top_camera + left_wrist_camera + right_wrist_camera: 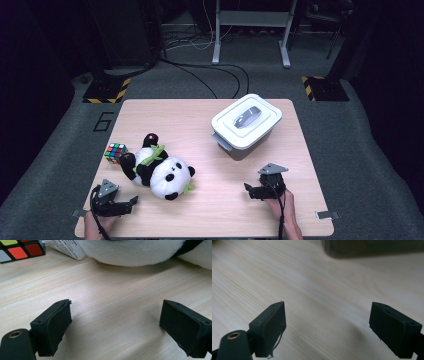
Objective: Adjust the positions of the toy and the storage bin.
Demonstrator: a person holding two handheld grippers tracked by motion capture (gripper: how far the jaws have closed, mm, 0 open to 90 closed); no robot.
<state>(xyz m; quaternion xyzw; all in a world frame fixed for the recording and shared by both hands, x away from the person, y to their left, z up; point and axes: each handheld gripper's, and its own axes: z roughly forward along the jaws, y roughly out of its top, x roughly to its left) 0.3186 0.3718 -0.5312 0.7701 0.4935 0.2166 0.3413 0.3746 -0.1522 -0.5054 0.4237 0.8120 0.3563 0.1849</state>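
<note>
While both hand-held grippers, left (131,202) and right (248,188), rest wide and empty, the approach step stands: advance the left toward the plush panda (160,170) lying nearby on the worktop (200,150).

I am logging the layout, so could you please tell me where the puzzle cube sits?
In the high view the puzzle cube sits on the table's left side, just left of the plush panda, beyond the left tool.

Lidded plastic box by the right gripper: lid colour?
White lid with a grey handle, on a grey box; high view shows it best.
</note>
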